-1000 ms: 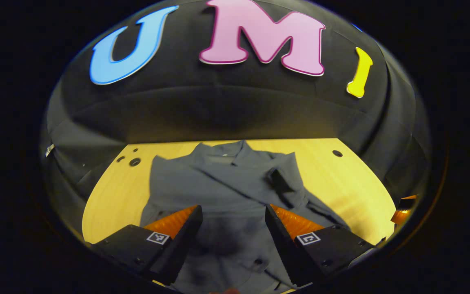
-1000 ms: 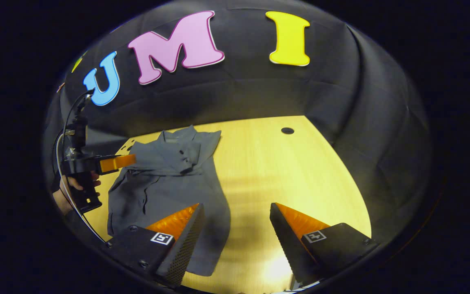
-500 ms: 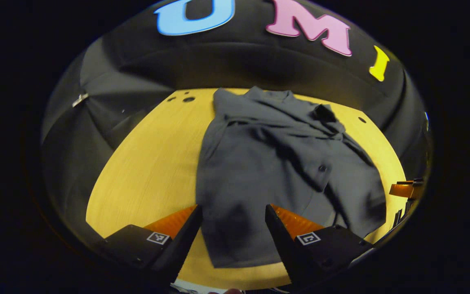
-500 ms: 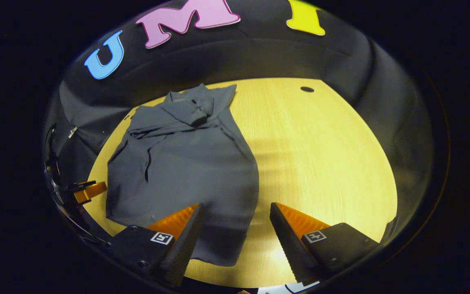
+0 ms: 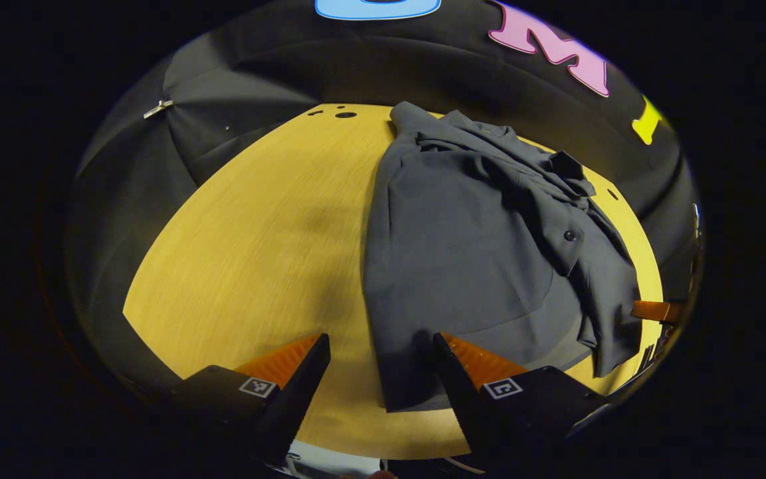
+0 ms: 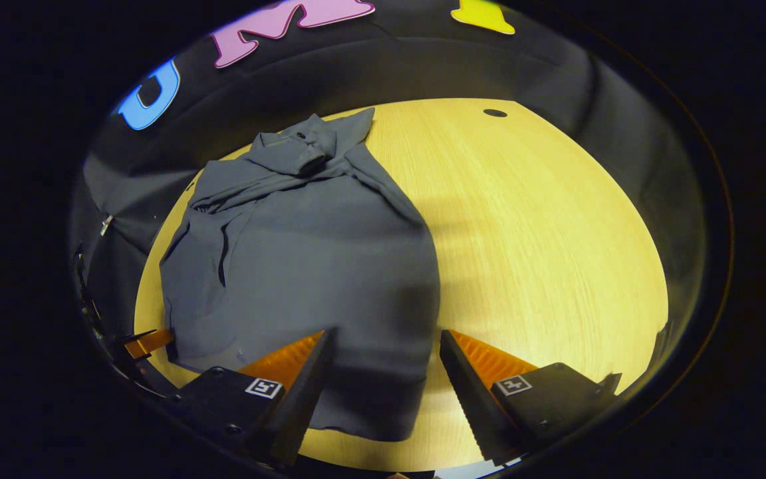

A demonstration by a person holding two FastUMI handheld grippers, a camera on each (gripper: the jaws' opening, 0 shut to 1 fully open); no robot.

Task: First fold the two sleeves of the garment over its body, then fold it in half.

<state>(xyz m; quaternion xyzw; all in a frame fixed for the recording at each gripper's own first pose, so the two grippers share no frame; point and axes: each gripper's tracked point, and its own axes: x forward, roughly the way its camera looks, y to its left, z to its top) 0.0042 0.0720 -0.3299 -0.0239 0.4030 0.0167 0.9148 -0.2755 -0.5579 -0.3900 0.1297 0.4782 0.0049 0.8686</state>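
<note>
From the left gripper view I have a wide stretch of bare table (image 5: 250, 246) on the left side, open from the near edge up to the small holes (image 5: 345, 114) near the far wall. The shirt (image 5: 476, 246) covers the right side of that view, bunched where a sleeve (image 5: 572, 219) lies across it. From the right gripper view the shirt (image 6: 303, 253) takes up the left side, and the table (image 6: 542, 246) to its right is free up to one hole (image 6: 495, 112). My left gripper (image 5: 380, 349) and right gripper (image 6: 384, 346) both hang spread wide over the near hem. The cloth wall (image 6: 423, 73) closes off the far edge and both sides.
</note>
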